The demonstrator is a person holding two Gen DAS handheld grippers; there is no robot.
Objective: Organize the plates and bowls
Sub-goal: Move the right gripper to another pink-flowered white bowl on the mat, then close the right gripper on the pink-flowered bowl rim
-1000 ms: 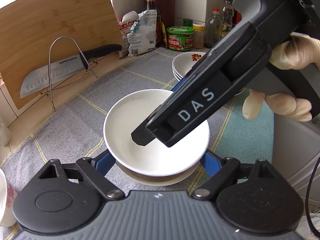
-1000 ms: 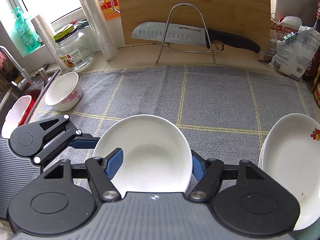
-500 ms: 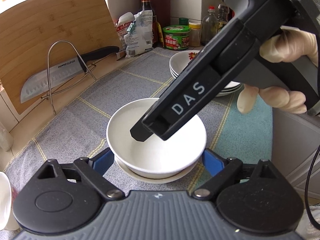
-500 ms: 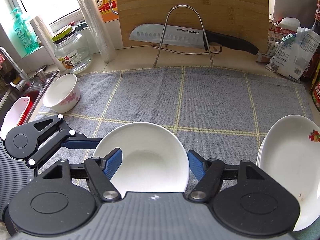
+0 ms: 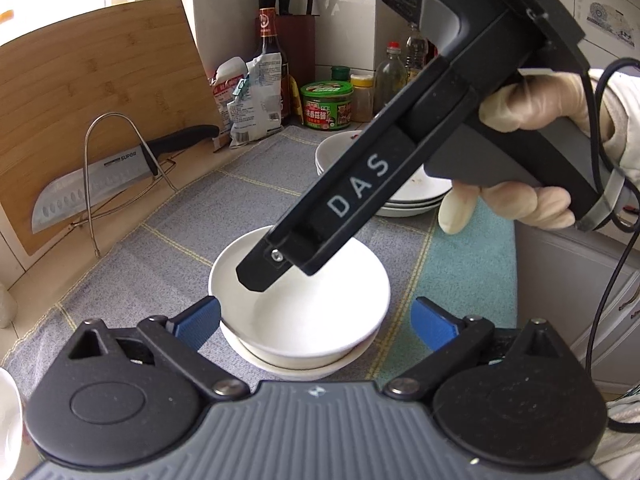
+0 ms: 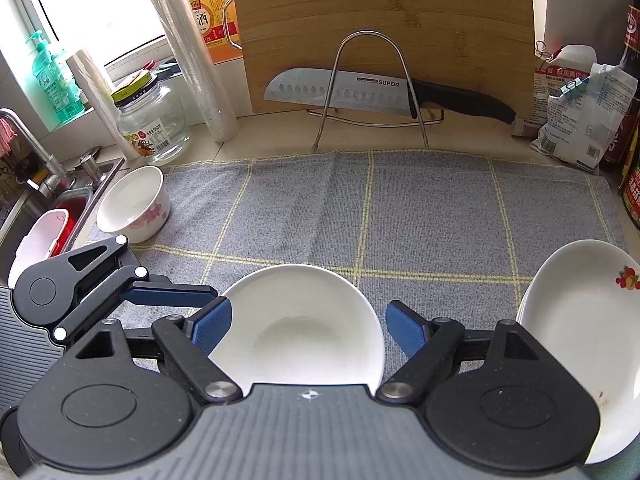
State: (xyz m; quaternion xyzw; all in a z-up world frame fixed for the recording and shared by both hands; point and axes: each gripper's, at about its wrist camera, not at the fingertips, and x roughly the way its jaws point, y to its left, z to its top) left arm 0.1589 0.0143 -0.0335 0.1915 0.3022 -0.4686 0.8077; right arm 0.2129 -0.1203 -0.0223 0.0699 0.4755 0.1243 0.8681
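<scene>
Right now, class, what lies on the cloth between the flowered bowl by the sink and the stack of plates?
The stacked white bowls, flanked by the right gripper and its open fingers; elsewhere only bare grey cloth. The right wrist view shows the flowered bowl and the plates.

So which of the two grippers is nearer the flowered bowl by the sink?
Left. The left gripper sits just below the flowered bowl; the right gripper straddles the white bowl, farther away.

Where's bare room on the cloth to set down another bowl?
The grey cloth is bare between the knife stand, the floral bowl and the plate stack. It is crowded around the nested white bowls, with both grippers beside them.
</scene>
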